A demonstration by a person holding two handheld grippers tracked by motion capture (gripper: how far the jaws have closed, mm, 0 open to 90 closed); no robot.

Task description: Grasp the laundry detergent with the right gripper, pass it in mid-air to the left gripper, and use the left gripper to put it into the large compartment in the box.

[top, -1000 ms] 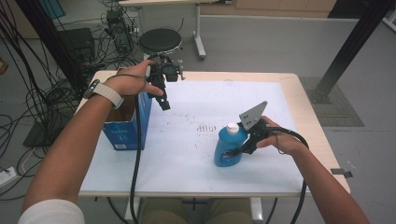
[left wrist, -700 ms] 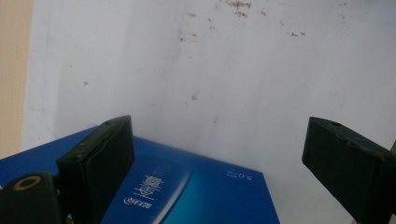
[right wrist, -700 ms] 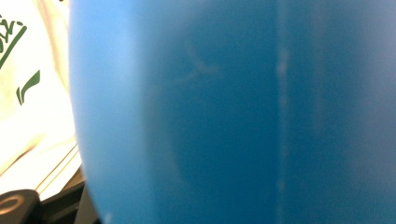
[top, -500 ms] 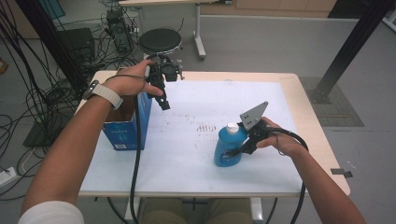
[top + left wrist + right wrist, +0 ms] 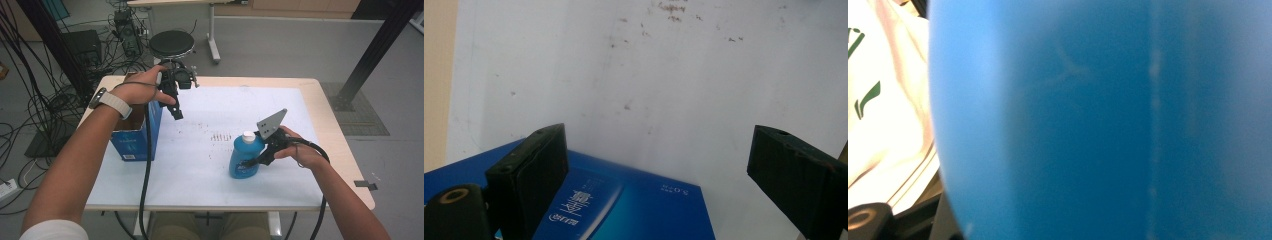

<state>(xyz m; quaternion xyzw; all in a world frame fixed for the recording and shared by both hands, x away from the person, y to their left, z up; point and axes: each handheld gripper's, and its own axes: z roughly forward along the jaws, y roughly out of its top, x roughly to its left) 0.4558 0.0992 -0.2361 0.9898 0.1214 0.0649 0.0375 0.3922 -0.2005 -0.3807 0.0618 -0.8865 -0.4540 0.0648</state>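
Observation:
A blue bottle (image 5: 244,159) with a white cap stands upright on the white table mat (image 5: 200,165), right of centre. My right gripper (image 5: 254,161) is shut on its body from the right, and up close the blue bottle wall (image 5: 1098,125) blocks the right gripper view. An open-topped blue cardboard box (image 5: 134,137) stands at the table's left edge. My left gripper (image 5: 176,111) hangs above the box's right wall, pointing down. Its jaws stand wide open with nothing between them, and the left gripper (image 5: 659,170) looks down on the blue box (image 5: 624,205) and the mat.
Small brown stains (image 5: 218,136) mark the middle of the mat. A black stool (image 5: 171,44) stands behind the table's far edge. Tangled cables (image 5: 45,100) lie on the floor at the left. A black post (image 5: 372,55) leans at the right.

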